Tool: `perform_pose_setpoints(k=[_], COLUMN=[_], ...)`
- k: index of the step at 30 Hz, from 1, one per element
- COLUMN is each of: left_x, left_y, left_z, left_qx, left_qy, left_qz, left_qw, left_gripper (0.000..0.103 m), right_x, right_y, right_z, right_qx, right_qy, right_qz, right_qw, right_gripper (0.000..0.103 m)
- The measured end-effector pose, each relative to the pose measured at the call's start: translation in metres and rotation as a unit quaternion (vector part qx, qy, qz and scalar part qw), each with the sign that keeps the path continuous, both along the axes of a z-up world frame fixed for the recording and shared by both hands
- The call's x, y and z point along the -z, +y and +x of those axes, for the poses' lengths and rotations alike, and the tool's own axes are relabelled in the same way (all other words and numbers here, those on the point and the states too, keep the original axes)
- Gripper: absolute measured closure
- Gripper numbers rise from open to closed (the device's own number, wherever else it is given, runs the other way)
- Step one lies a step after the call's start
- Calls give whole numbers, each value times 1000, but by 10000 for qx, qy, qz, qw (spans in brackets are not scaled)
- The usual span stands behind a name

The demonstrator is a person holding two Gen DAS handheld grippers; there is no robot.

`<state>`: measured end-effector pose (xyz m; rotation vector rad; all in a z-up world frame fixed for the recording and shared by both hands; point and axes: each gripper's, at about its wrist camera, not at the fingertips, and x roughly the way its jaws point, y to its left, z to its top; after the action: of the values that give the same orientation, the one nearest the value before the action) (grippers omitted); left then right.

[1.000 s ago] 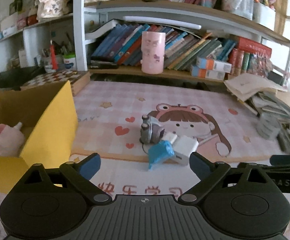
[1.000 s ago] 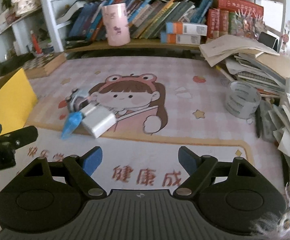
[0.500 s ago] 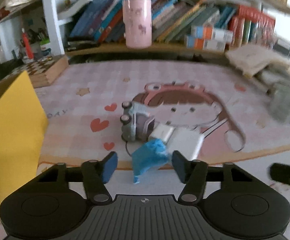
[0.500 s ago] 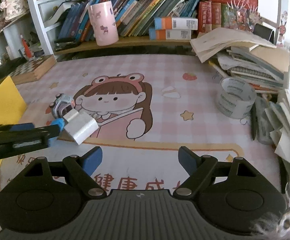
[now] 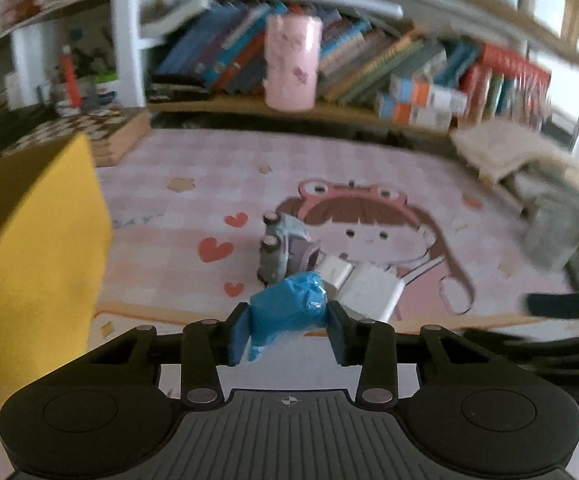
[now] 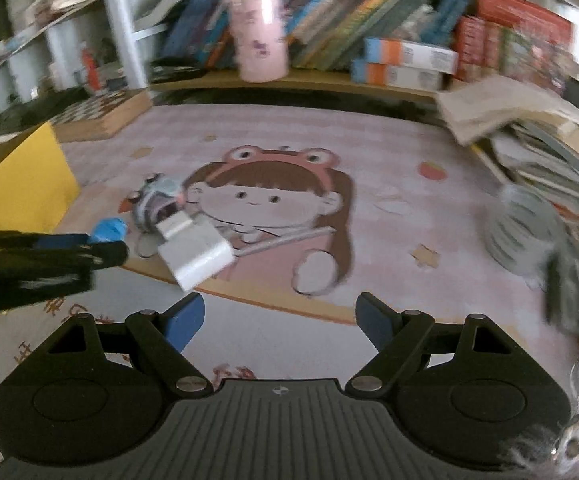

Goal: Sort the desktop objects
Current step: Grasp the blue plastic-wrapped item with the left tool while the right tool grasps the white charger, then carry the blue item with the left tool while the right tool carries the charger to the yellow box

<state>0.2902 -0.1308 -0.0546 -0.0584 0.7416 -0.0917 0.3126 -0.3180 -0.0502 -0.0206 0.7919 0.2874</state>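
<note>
Pinching a crinkled blue plastic-wrapped packet (image 5: 289,312) between both fingers of the left gripper (image 5: 287,334), low in the centre of the left wrist view, with the blue pads (image 5: 236,338) pressed against the packet's two sides. Touching, or nearly touching, a white rectangular charger block (image 5: 371,290) just behind and to the right of the packet; cannot tell which through the blur. Lying just beyond those two, near the middle of the frame, a small grey toy car (image 5: 283,246) tipped on its side with wheels facing left. Resting on a pink checked desk mat printed with a cartoon girl in a frog hat (image 5: 353,236). Filling the left edge of that view, a yellow cardboard box (image 5: 37,264).

Spread wide and holding nothing, the right gripper (image 6: 279,320), low in the right wrist view over the mat's pale front strip. Reaching in from the left edge of this frame, the left gripper (image 6: 101,242) with the packet (image 6: 109,230) at its tip, beside the charger block (image 6: 193,252) and toy car (image 6: 155,200). Standing at the right edge, blurred, a grey roll of tape (image 6: 523,232) beside a heap of papers and books. Sitting at upper centre on a wooden shelf ledge, a pink cylindrical cup (image 6: 259,36) in front of a row of leaning books (image 6: 349,24).
</note>
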Motion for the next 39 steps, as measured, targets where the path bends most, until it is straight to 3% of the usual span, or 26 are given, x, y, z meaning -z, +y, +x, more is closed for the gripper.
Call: perform_pose_setpoints(k=[7, 14, 17, 18, 20, 29, 35, 39], left_x=[-42, -50, -50, -50, -52, -58, -60, -62], left_y=[36, 56, 59, 59, 58, 60, 65, 75], left_z=[-63, -103, -110, -111, -115, -127, -136, -146], left_qx=[-541, -1130, -1239, -1242, -1214, -1079, -840, -757], left_qy=[-438, -448, -432, -441, -471, -605, -736, -815], left_qz=[-595, -898, -1009, -1027, -1005, -1006, -746, -798], left_qw=[9958, 9885, 9862, 9859, 9864, 9872, 9909, 9906], left_gripper=[64, 64, 64, 64, 64, 64, 65, 65], right_x=[22, 41, 44, 43, 41, 12, -21, -39], right_y=[38, 61, 58, 57, 60, 49, 38, 38], right_z=[36, 60, 63, 63, 61, 26, -14, -41], right_qx=[-737, -1399, -1525, -1573, -1630, -1201, -896, -764], right_qy=[-131, -248, -167, -144, -185, -250, -334, -471], right_qz=[-221, -543, -391, -304, -427, -281, -21, 121], right_qw=[9969, 9884, 9874, 9870, 9855, 9920, 9954, 9959], right_gripper=[21, 22, 38, 48, 50, 51, 50, 50])
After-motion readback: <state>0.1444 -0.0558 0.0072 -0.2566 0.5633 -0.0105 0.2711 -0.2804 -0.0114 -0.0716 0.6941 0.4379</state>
